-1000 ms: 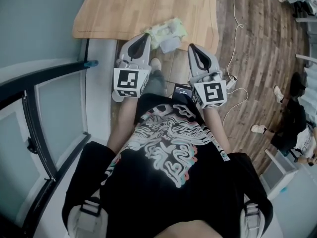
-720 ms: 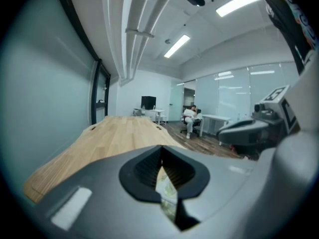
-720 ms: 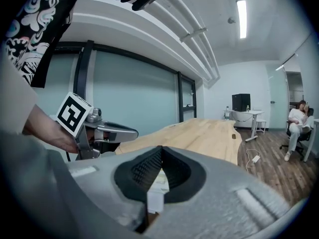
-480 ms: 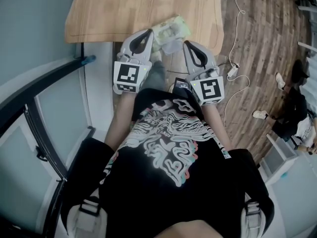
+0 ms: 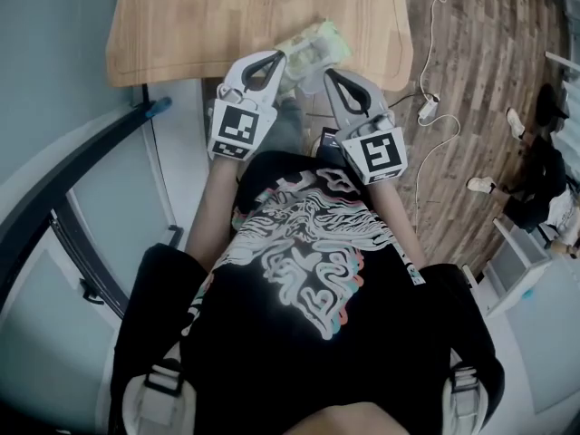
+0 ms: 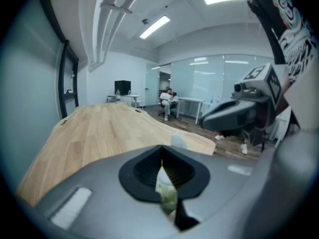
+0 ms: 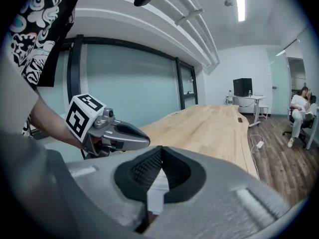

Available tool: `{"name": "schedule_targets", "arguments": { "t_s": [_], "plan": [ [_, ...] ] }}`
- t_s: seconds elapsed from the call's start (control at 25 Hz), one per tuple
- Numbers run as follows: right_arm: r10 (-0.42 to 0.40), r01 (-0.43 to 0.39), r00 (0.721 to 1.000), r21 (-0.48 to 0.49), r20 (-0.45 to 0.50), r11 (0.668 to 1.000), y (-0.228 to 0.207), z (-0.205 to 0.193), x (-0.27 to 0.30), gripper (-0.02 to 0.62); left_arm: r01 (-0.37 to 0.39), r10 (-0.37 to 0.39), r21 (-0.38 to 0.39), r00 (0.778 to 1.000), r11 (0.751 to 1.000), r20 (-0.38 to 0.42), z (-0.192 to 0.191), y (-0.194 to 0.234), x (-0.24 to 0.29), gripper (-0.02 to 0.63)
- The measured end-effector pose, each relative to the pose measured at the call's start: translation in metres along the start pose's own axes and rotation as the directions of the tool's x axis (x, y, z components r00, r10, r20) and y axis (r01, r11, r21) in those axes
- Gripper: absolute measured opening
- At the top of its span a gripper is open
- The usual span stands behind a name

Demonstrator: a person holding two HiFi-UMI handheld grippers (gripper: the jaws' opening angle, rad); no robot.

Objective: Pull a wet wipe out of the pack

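The pack (image 5: 314, 43) of wet wipes lies on the wooden surface (image 5: 208, 16) close to its near edge, greenish with a paler part at the end facing the person; whether that is an opened flap or a wipe poking out cannot be told. It sits just ahead of both claws and between their lines of aim. The left claw (image 5: 275, 55) has its tips just beside the pack's left end, and the right claw (image 5: 327, 72) is near its near right corner. In the left gripper view the pack (image 6: 167, 195) shows through the gap below the closed tips, lying beyond them and not pinched. Both claws have their jaws pressed together and carry nothing, so neither can take a wipe until it spreads. The likely trouble comes from the pack's place and its lightness. Closed tips coming in low could shove it along the surface or tip it over the near edge onto the floor (image 5: 462, 107). A pull on a wipe with nothing pinning the pack would probably lift the whole pack instead of drawing one sheet. A pinch that takes too much could drag several wipes, or catch the wrapper instead of the sheet.
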State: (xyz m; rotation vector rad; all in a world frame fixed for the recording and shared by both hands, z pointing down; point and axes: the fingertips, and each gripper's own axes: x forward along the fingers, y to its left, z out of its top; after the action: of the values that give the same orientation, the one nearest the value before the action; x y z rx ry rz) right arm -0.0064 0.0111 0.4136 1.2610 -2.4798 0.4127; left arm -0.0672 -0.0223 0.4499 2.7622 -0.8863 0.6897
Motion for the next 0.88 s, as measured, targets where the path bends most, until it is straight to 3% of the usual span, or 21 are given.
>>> {"name": "schedule_targets", "arguments": {
  "t_s": [0.24,0.56,0.76,0.88],
  "plan": [
    [-0.034,0.035,0.999,0.012,-0.027,0.999,-0.005,-0.005,0.008,-0.002,0.102,-0.101,0.036,0.995,0.994,-0.025,-0.007,-0.003,0.012,-0.012],
    [-0.053,0.055,0.998,0.039,-0.040,0.998,-0.003,-0.009,0.004,0.000,0.244,-0.229,0.116,0.964,0.963,-0.133,-0.029,-0.013,0.021,0.017],
    [-0.073,0.076,0.996,0.077,-0.047,0.994,-0.008,-0.013,0.000,0.000,0.344,-0.291,0.263,0.931,0.902,-0.221,-0.034,-0.025,0.026,0.017],
    [-0.062,0.064,0.997,0.087,-0.036,0.994,-0.010,-0.016,0.002,0.000,0.402,-0.328,0.298,0.906,0.866,-0.270,-0.041,-0.028,0.032,0.017]
  ]
}}
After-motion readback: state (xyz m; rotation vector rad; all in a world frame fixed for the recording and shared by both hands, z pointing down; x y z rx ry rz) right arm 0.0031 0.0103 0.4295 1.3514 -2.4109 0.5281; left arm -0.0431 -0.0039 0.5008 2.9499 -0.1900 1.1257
